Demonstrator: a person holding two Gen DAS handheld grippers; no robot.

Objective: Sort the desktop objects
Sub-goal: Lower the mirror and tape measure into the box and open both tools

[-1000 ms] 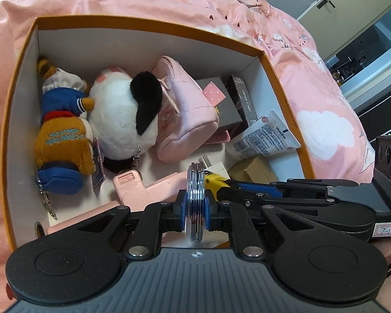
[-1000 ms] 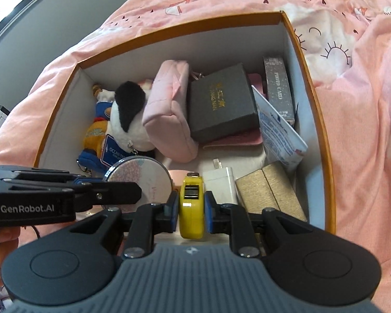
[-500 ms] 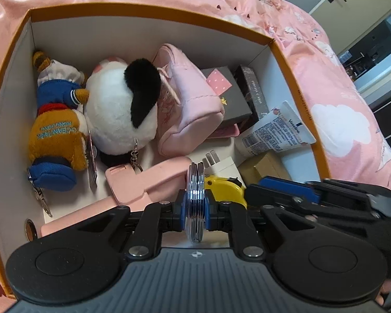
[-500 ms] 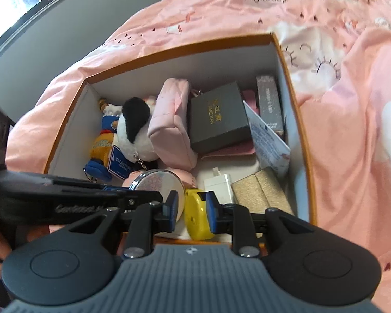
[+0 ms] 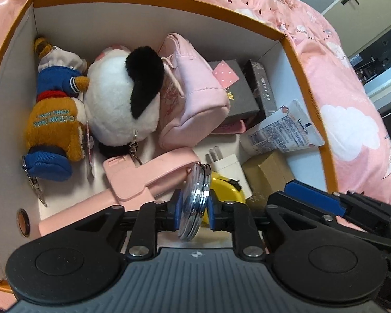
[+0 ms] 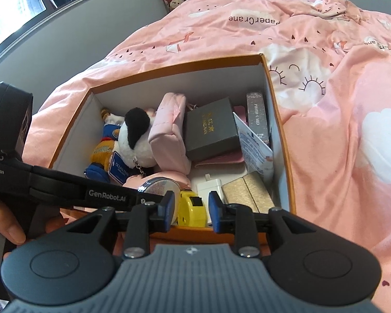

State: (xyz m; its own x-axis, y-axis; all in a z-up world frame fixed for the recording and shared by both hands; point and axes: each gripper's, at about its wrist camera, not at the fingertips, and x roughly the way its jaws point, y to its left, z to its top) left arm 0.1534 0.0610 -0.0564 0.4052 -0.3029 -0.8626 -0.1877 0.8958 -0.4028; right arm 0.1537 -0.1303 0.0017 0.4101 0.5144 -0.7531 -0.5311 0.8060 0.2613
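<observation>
Hanging over the near end of the orange box [image 6: 279,120] on the pink bed cover [image 6: 338,135], both grippers have just been opening. The left gripper [image 5: 194,212] has a round silver mirror [image 5: 195,200] tilted between its blue pads, which seem to have slackened off it. The right gripper [image 6: 191,211] stands parted, clear of the yellow tape measure [image 6: 191,207] lying inside the box just beside a white plug [image 6: 209,185]. Further back in the box sit a white and black soft toy [image 5: 122,101], a pink pouch [image 5: 193,99] and a grey box [image 6: 211,129].
</observation>
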